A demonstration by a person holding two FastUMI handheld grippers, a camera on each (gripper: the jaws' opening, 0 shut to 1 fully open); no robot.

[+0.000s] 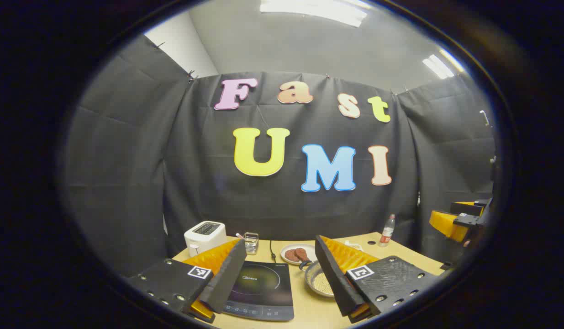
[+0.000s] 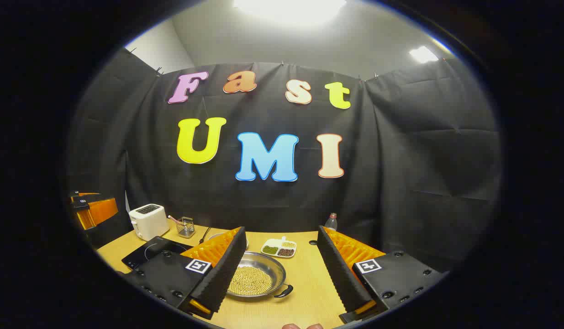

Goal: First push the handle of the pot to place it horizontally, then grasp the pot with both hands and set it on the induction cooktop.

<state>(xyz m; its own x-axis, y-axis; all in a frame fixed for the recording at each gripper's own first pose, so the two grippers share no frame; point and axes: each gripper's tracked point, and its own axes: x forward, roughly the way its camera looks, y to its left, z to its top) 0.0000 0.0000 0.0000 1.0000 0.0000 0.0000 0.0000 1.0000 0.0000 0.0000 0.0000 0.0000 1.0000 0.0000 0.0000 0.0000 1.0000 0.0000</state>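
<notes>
Here, steel pot (image 2: 254,278) of beans sits on table just right of induction cooktop (image 1: 261,288), its visible handle (image 2: 285,290) pointing right & near side, w/ left gripper (image 1: 282,283) and right gripper (image 2: 282,278) both spread wide, holding nothing.

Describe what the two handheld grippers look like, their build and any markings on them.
Each gripper, left and right, has two wedge-shaped fingers with ribbed inner faces. The fingers sit on dark textured blocks with screw holes, and each block carries a square black-and-white tag. In the left gripper view, the right gripper's body looks orange with black parts.
</notes>
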